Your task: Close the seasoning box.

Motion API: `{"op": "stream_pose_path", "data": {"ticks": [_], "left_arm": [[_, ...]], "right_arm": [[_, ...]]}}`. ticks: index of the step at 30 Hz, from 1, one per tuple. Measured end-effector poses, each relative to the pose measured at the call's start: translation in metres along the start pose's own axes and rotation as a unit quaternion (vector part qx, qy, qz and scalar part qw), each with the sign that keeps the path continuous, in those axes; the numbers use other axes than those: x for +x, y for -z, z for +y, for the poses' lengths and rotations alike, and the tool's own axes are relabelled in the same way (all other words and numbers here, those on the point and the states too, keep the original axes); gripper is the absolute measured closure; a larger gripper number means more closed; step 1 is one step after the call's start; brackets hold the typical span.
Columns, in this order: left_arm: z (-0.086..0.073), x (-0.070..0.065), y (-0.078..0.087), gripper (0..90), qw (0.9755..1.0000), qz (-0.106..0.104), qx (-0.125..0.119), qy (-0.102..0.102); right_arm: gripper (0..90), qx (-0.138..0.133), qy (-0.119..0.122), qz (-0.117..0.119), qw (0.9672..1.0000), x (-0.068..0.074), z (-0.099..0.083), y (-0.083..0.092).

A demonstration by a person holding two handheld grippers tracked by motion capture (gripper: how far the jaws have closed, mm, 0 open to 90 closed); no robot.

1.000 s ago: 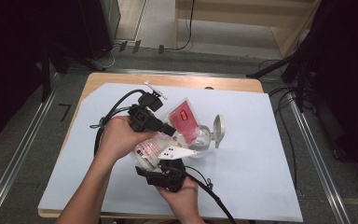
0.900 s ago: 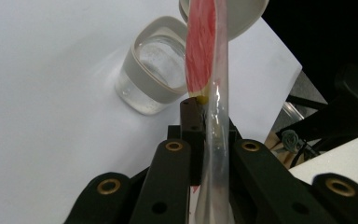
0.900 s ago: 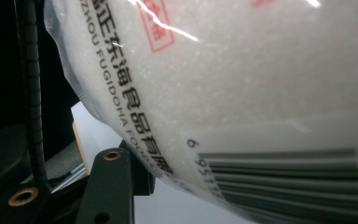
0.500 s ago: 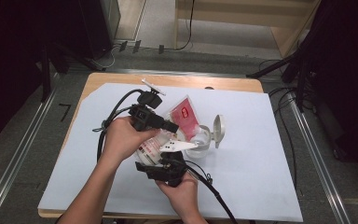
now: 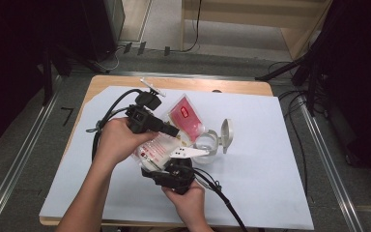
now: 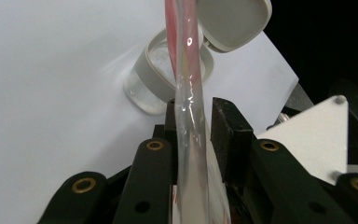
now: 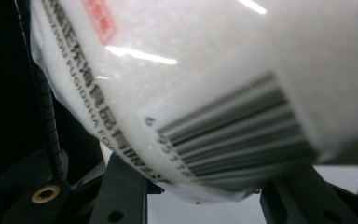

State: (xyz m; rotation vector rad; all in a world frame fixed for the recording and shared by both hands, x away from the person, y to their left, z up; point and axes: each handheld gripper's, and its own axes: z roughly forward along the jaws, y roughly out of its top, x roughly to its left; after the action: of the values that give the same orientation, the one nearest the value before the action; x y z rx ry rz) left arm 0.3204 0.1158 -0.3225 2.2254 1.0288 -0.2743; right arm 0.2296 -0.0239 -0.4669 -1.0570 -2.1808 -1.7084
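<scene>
The plastic bag [image 5: 174, 133] of white powder is held over the table [image 5: 270, 159], its upper edge leaning at the open jar [image 5: 207, 142]. The left tool [image 6: 193, 121] has just been opening; the film passes between its jaws, contact on one side unclear. The right tool [image 5: 174, 166] has been closing under the bag's bottom; its pads are hidden by the bag, so grip cannot be judged.

Wooden desk [image 5: 236, 86] carries a white sheet [image 5: 265, 183] covering most of its top, bare wood strip along the far edge. Grey floor around it, a metal rail [image 5: 326, 159] running down the right side and another [image 5: 21, 159] down the left. Black cables [image 5: 294, 94] trail on the floor to the right of the desk, and a light wooden cabinet [image 5: 265, 21] stands at the back.
</scene>
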Motion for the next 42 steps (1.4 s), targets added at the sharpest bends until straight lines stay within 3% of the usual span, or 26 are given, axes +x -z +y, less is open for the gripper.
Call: {"op": "stream_pose_path", "data": {"ticks": [2, 4, 9, 12, 17, 22, 24, 29, 34, 38, 42], "left_arm": [[-0.001, 0.001, 0.002, 77.5, 1.0000, 0.001, 0.002, 0.002], [-0.001, 0.002, 0.003, 84.2, 0.9999, 0.010, 0.003, -0.006], [-0.001, 0.005, 0.000, 90.0, 0.9999, 0.002, 0.005, -0.014], [0.000, 0.004, -0.002, 90.0, 0.9999, 0.006, 0.003, -0.008], [0.001, 0.002, -0.001, 90.0, 0.9999, 0.010, -0.005, 0.003], [0.002, 0.001, -0.006, 90.0, 0.9997, 0.009, -0.013, 0.021], [0.003, -0.001, -0.009, 90.0, 0.9996, 0.015, -0.010, 0.023], [0.004, -0.005, -0.013, 90.0, 0.9995, 0.018, -0.006, 0.027], [0.005, -0.006, -0.010, 81.0, 0.9994, -0.011, -0.020, 0.027], [0.006, -0.008, -0.006, 74.2, 0.9995, -0.018, -0.019, 0.020], [0.005, -0.008, -0.004, 75.4, 0.9998, -0.014, -0.009, 0.009]], "right_arm": [[63.4, -0.002, 0.002, 0.001, 1.0000, -0.001, -0.001, 0.000], [63.4, 0.000, 0.008, -0.005, 1.0000, 0.000, -0.001, 0.000], [62.4, 0.003, 0.027, -0.019, 0.9994, 0.003, 0.000, 0.001], [61.0, 0.009, 0.043, -0.032, 0.9985, 0.008, 0.003, 0.002], [53.5, 0.008, 0.041, -0.037, 0.9985, 0.009, 0.006, 0.002], [50.5, 0.025, 0.064, -0.076, 0.9948, 0.014, 0.008, -0.001], [51.1, 0.028, 0.061, -0.079, 0.9946, 0.016, 0.008, -0.003], [60.4, 0.033, 0.040, -0.071, 0.9961, 0.014, 0.010, -0.004], [63.6, 0.032, 0.037, -0.054, 0.9973, 0.012, 0.010, -0.002], [64.6, 0.005, 0.006, -0.013, 0.9999, 0.007, 0.009, 0.002], [64.9, -0.009, -0.016, 0.018, 0.9997, 0.004, 0.007, 0.004]]}}
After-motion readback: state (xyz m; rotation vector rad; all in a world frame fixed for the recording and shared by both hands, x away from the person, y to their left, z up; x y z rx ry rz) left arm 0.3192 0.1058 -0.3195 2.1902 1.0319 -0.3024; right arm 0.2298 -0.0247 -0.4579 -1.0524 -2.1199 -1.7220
